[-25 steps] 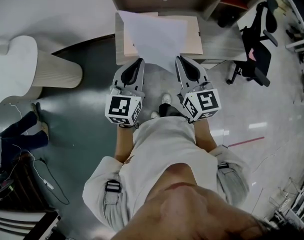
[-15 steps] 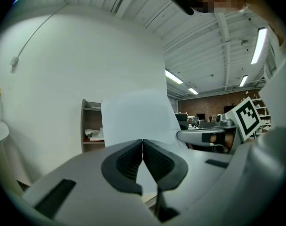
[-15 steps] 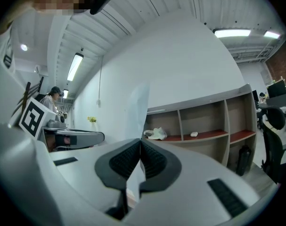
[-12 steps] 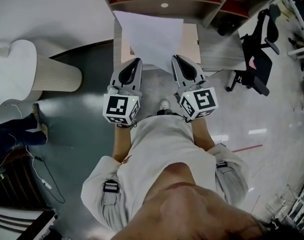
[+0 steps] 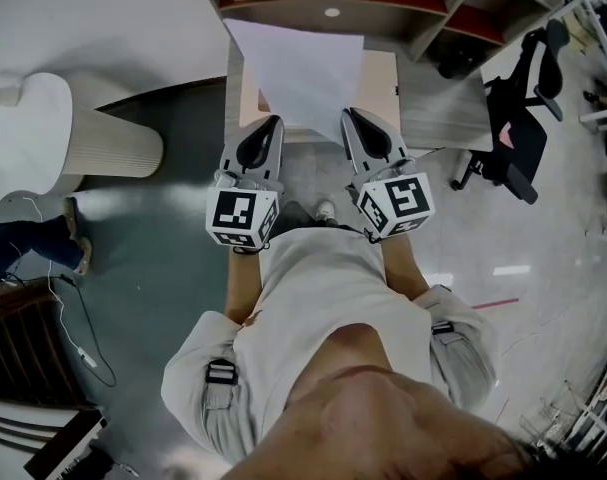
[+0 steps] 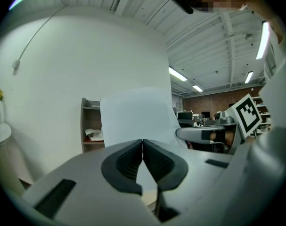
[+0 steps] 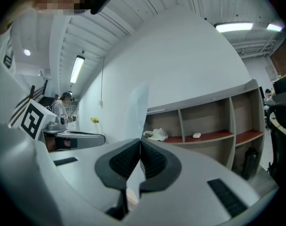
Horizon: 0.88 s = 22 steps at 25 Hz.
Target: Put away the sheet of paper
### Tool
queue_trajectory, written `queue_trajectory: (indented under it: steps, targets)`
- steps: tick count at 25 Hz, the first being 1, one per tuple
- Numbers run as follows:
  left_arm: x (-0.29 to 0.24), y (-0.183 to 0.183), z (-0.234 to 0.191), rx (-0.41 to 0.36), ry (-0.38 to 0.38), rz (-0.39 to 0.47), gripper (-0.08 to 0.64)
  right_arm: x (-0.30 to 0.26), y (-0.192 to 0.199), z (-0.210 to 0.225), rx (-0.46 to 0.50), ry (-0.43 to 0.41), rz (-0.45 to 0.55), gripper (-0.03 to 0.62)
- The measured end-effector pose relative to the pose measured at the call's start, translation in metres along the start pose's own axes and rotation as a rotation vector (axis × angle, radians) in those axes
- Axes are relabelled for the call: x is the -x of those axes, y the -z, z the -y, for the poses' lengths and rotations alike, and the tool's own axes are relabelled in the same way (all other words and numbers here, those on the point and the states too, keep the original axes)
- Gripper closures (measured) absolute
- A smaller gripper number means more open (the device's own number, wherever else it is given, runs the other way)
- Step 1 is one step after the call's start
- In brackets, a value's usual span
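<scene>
- The sheet of paper (image 5: 303, 68) hangs at top centre of the head view, over the worktop (image 5: 438, 103) by the shelf unit (image 5: 413, 13).
- The left gripper (image 5: 275, 121) has its jaws squeezed together, pinching the sheet's lower left edge.
- Same deal for the right gripper (image 5: 347, 116), jaws clamped on the lower right edge.

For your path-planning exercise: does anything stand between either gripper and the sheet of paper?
Nothing visible does. The left gripper and the right gripper are both shut on the near edge of the sheet of paper, one at each corner, so there is no gap for anything to block.
</scene>
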State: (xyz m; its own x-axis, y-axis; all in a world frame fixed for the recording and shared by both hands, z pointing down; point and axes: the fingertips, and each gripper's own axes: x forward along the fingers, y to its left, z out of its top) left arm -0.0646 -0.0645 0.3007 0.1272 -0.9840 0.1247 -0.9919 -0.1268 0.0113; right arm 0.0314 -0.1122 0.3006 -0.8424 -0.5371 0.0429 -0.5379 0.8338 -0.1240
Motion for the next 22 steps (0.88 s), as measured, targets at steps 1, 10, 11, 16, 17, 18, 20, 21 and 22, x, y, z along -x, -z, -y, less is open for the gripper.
queue_trajectory:
  steps: [1, 10, 11, 16, 17, 18, 20, 21, 22]
  targets:
    - [-0.002, 0.0, -0.001, -0.001, -0.005, -0.002, 0.538, -0.002, 0.0, 0.002, -0.002, -0.003, -0.002, 0.574]
    - [-0.02, 0.0, -0.013, -0.018, -0.006, -0.005, 0.538, -0.017, 0.002, 0.014, -0.007, 0.014, -0.008, 0.574]
    - [-0.024, -0.001, -0.015, -0.02, -0.002, -0.003, 0.538, -0.02, 0.001, 0.016, -0.006, 0.018, -0.006, 0.574]
    - [-0.044, -0.006, -0.025, -0.029, 0.029, 0.012, 0.538, -0.036, -0.001, 0.024, 0.004, 0.04, -0.002, 0.574]
    - [-0.048, -0.006, -0.027, -0.03, 0.036, 0.014, 0.538, -0.04, -0.002, 0.027, 0.006, 0.045, -0.002, 0.574]
    - [-0.052, -0.007, -0.029, -0.031, 0.042, 0.014, 0.538, -0.043, -0.002, 0.028, 0.007, 0.05, -0.002, 0.574]
    - [-0.059, -0.008, -0.035, -0.032, 0.056, 0.013, 0.538, -0.052, -0.004, 0.032, 0.008, 0.059, -0.002, 0.574]
    - [-0.063, -0.008, -0.038, -0.033, 0.061, 0.012, 0.538, -0.056, -0.004, 0.033, 0.008, 0.062, -0.003, 0.574]
    - [-0.068, -0.008, -0.042, -0.033, 0.066, 0.01, 0.538, -0.061, -0.004, 0.035, 0.008, 0.065, -0.005, 0.574]
